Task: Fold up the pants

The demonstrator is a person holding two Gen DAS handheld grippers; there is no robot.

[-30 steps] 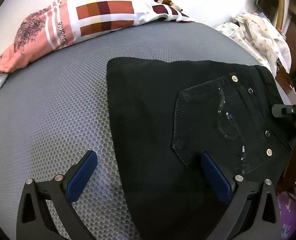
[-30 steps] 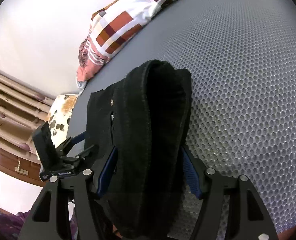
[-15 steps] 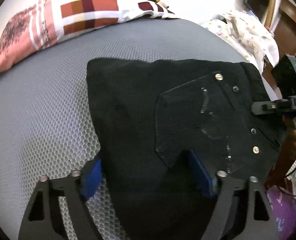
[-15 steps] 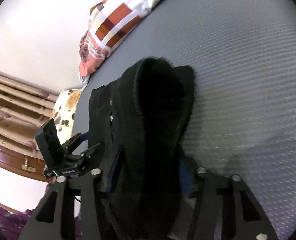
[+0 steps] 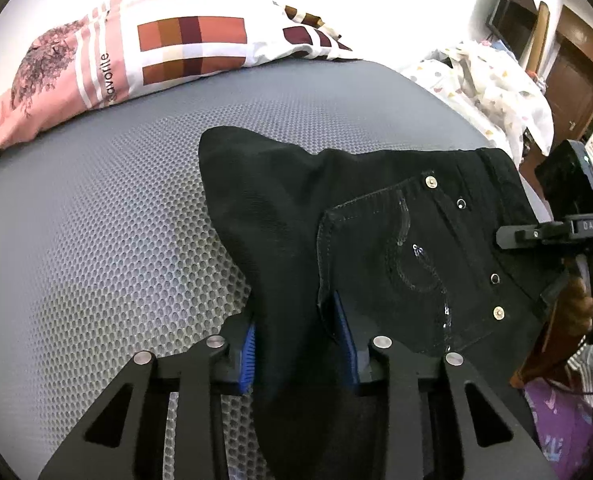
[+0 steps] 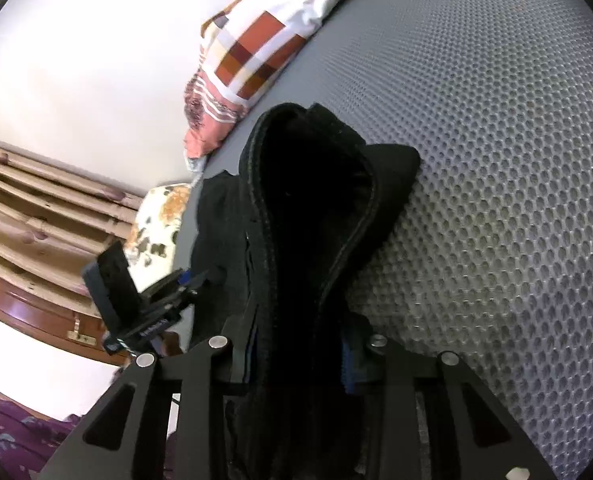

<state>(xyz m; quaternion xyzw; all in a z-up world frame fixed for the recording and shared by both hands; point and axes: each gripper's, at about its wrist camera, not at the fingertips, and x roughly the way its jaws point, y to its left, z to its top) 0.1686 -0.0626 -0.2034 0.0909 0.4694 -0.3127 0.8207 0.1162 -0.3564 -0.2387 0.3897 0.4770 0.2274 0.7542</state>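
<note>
Both grippers have black jeans between their blue pads, and both sets of jaws are closing. On the left gripper [image 5: 298,344], the pads press into a bunched ridge of the jeans [image 5: 376,240] near the edge of the folded stack; the cloth rises out of the jaws toward a raised corner ahead and to the left. Just right of that gripper lies the back pocket [image 5: 408,264], flat, with metal rivets at its corners. Farther right, at the waistband end, the right gripper [image 6: 296,356] pinches a thick fold of the same jeans, which stands up ahead of its jaws as a hollow loop. The jeans rest on a grey honeycomb-textured mattress [image 5: 96,240]. Beyond the jeans, at the far edge of the mattress, lies a pillow [image 5: 156,48] with brown and red checks and a pink end. A hand [image 5: 584,304] holds the right gripper's handle.
</note>
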